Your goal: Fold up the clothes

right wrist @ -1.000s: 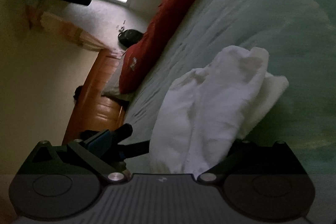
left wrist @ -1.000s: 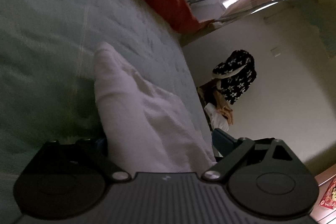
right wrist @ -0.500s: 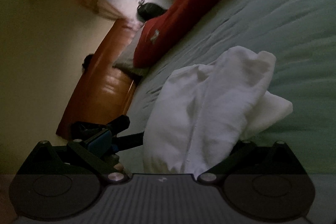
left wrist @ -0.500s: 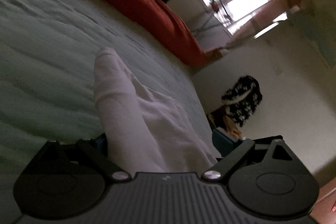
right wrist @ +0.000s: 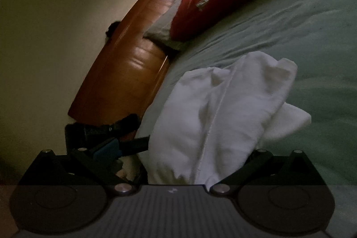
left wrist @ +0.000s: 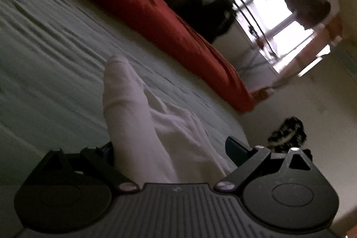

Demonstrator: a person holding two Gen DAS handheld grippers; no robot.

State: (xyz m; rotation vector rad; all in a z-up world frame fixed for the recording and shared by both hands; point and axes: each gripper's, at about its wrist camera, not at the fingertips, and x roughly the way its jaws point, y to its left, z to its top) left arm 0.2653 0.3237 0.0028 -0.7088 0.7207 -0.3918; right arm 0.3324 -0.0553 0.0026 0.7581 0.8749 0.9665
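Swinging upward over the last second, the left wrist view now takes in more of the red blanket and the bright window, while the white garment looks the same between the fingers of the left hand-held gripper, which sit wide either side of a thick bunch (whether they truly pinch it, I cannot tell). From the right wrist, the wooden headboard has slid into frame; the garment runs into the right hand-held gripper likewise, draping onto the green bed. Both ends seem lifted together, probably carrying a fold over.
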